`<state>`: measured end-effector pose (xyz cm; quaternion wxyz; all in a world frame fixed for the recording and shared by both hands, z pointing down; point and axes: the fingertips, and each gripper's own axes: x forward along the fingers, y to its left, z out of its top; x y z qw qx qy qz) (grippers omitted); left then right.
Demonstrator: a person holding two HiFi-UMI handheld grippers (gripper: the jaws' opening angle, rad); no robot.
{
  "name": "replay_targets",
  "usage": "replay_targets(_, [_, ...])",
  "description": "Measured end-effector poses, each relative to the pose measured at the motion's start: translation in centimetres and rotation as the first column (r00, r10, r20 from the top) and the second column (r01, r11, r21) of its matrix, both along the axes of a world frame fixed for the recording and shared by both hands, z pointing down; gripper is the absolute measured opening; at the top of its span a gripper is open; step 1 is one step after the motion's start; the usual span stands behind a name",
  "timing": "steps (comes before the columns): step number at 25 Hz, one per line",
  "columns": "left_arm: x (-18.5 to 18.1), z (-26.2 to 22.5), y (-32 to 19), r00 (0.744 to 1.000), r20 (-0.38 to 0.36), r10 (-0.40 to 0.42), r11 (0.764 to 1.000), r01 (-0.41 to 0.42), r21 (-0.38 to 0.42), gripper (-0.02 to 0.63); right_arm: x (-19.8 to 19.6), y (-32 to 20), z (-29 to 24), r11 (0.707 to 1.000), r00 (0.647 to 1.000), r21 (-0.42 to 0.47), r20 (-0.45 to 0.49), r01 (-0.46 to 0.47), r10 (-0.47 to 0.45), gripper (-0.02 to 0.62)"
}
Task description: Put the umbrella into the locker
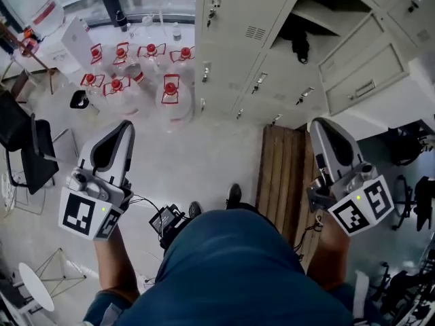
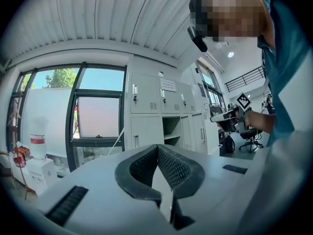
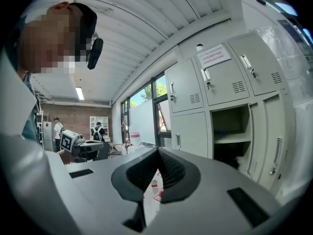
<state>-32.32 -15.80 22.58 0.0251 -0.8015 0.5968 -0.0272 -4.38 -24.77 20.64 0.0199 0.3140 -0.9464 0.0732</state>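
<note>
- The left gripper has its jaws brought fully together; the ribbed pads meet at the tips and nothing is between them.
- The right gripper is in the same condition: tips in contact, nothing gripped.
- In the head view, both grippers sit in the lower half of the frame, one at the left and one at the right. Both point toward the top of the frame, well apart from each other and from the cabinets.
- Each gripper carries a marker cube at its rear end, just above the forearm that holds it.
- The locker stands open at the upper right of the head view. Its door is swung out to the right.
- The umbrella appears as a dark, compact item inside the open locker, below the shelf. Neither gripper touches it.
- The right gripper view shows the same open compartment at the right of the frame, with a dark mass under the shelf; no detail can be made out there.
- The locker bank fills the upper centre of the head view, with its remaining doors closed.
- A wooden board lies on the floor in front of the cabinets, centre right.
- Clear water bottles with red caps stand grouped at the upper left.
- A black chair stands at the left edge.
</note>
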Motion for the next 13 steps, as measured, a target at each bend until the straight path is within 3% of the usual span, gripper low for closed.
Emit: replay_targets(13, [3.4, 0.1, 3.7, 0.996, -0.031, 0.081, 0.996, -0.082, -0.029, 0.018, 3.6, 5.0, -0.4, 0.996, 0.996, -0.028, -0.024, -0.085, 0.085, 0.037])
